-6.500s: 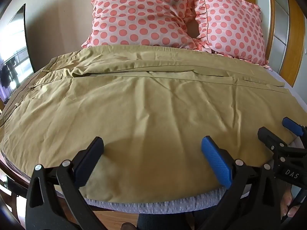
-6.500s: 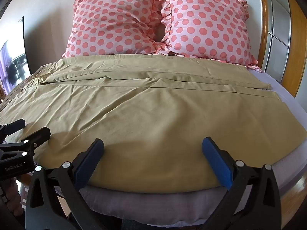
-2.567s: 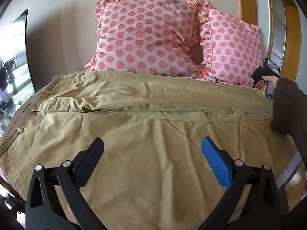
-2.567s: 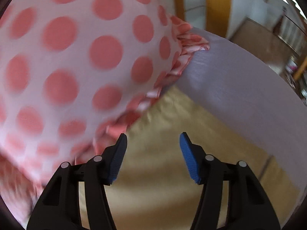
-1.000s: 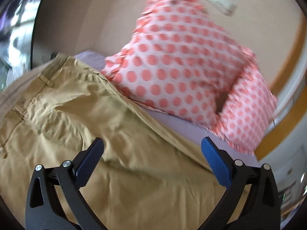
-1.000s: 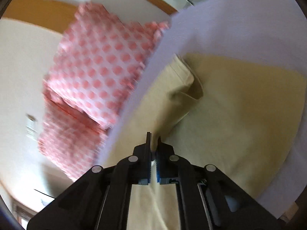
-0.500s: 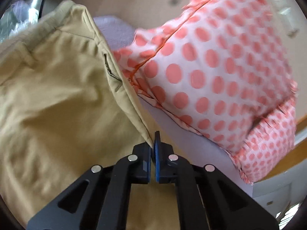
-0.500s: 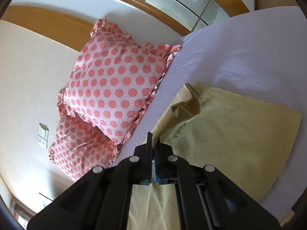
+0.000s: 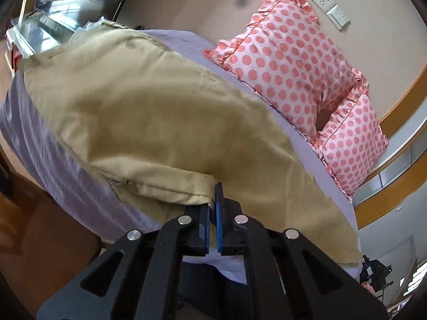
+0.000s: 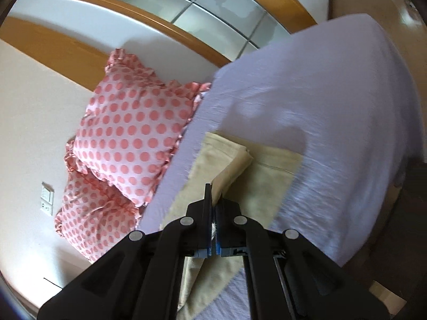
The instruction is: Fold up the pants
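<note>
The khaki pants (image 9: 165,122) lie across the lilac bed. My left gripper (image 9: 215,208) is shut on the pants' waist edge, which is folded over toward the near side of the bed. My right gripper (image 10: 213,213) is shut on the hem end of a pant leg (image 10: 226,165), which lies folded over the other leg. In the left wrist view the right gripper shows small at the lower right edge (image 9: 375,269).
Two pink polka-dot pillows (image 9: 293,53) (image 10: 133,133) lean at the head of the bed against the wall. The lilac sheet (image 10: 320,120) is bare beyond the hems. A wooden-framed glass door (image 10: 186,8) stands beside the bed. Brown floor (image 9: 40,226) lies below the bed edge.
Both grippers, shut on the far edge of the pants, have pulled it toward the near side, folding one leg over the other. The pillows have moved further off in both views.
</note>
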Available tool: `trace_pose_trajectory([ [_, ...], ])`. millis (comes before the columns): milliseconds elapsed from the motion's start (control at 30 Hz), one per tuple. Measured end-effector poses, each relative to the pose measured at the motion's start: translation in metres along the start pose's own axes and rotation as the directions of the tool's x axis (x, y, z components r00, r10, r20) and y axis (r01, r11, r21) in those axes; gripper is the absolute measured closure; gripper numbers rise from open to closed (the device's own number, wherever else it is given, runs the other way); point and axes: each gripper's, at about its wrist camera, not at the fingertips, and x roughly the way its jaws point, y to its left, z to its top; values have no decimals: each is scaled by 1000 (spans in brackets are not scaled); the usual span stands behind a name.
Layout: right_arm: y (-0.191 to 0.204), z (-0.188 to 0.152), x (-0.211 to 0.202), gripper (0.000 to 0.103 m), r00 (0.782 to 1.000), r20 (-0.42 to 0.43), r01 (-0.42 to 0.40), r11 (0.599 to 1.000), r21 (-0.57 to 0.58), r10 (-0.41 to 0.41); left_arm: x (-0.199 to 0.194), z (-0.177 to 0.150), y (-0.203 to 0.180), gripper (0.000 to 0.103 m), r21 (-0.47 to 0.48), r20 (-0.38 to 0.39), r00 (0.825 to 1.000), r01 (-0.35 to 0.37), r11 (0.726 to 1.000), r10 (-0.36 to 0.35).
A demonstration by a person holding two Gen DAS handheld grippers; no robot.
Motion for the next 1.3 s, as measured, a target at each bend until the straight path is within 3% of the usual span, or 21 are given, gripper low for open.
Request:
trace_pose_trajectory([
  [100, -3, -2, -4, 100, 999, -3, 37, 999, -16, -37, -1, -6, 4, 99, 15, 10, 1000, 4, 1000, -4],
  [167, -4, -3, -10, 88, 997, -3, 74, 997, -22, -74, -1, -8, 2, 96, 25, 14, 1000, 3, 1000, -3],
  [200, -5, -2, -14, 56, 995, 1, 97, 995, -16, -97, -4, -11, 3, 90, 27, 20, 1000, 13, 1000, -14],
  [233, -6, -1, -18, 31, 993, 12, 113, 993, -11, -113, -6, -12, 6, 81, 25, 25, 999, 21, 999, -21],
  [267, -8, -1, -22, 31, 992, 33, 119, 993, -9, -119, -9, -15, 8, 78, 23, 34, 999, 31, 999, -32],
  [400, -5, -4, -22, 45, 985, 66, 167, 982, -89, -161, -21, -22, 12, 71, 36, 61, 997, 53, 998, -56],
  [500, -3, -10, -11, 52, 989, 63, 138, 983, -120, -132, -26, -27, 16, 66, 37, 69, 995, 69, 997, -71],
  [600, 3, -18, 6, 81, 992, 39, 122, 977, -176, -117, -28, -29, 22, 60, 21, 81, 994, 78, 997, -80],
  [633, 7, -20, 7, 99, 986, 73, 161, 964, -214, -148, -29, -30, 24, 55, 12, 87, 993, 74, 997, -75],
  [733, 37, -27, 10, 98, 998, 57, 49, 945, -324, -33, -36, -29, 33, 41, -19, 121, 991, 56, 998, -54],
  [833, 110, -59, 10, 99, 994, 1, -96, 849, -520, 113, -44, -27, 40, 24, -50, 181, 983, 25, 998, -16],
  [900, 159, -95, 19, 99, 969, -129, -246, 770, -589, 212, -47, -27, 44, 18, -72, 207, 978, 13, 997, 3],
  [967, 198, -139, 30, 99, 921, -276, -388, 685, -616, 274, -47, -27, 48, 16, -89, 206, 979, 24, 996, -6],
  [1033, 229, -195, 41, 99, 845, -441, -529, 593, -607, 303, -44, -27, 50, 16, -98, 198, 980, 46, 994, -26],
  [1067, 241, -230, 48, 99, 796, -530, -594, 541, -595, 292, -43, -28, 50, 16, -99, 198, 980, 55, 994, -35],
  [1100, 246, -252, 53, 99, 766, -582, -627, 513, -586, 272, -41, -27, 49, 16, -97, 197, 979, 68, 993, -48],
  [1167, 251, -311, 61, 98, 698, -701, -684, 428, -591, 146, -39, -27, 48, 16, -91, 195, 979, 79, 993, -60],
  [1200, 249, -330, 62, 92, 681, -727, -692, 400, -601, 87, -38, -26, 47, 15, -90, 192, 979, 80, 993, -62],
  [1233, 245, -347, 62, 78, 666, -745, -697, 374, -612, 22, -36, -25, 48, 15, -89, 192, 979, 85, 992, -67],
  [1267, 243, -353, 61, 68, 666, -746, -693, 368, -620, -3, -35, -25, 49, 14, -88, 192, 978, 93, 992, -75],
  [1300, 237, -357, 56, 49, 659, -752, -699, 363, -616, -6, -34, -24, 49, 14, -89, 193, 978, 97, 991, -78],
])
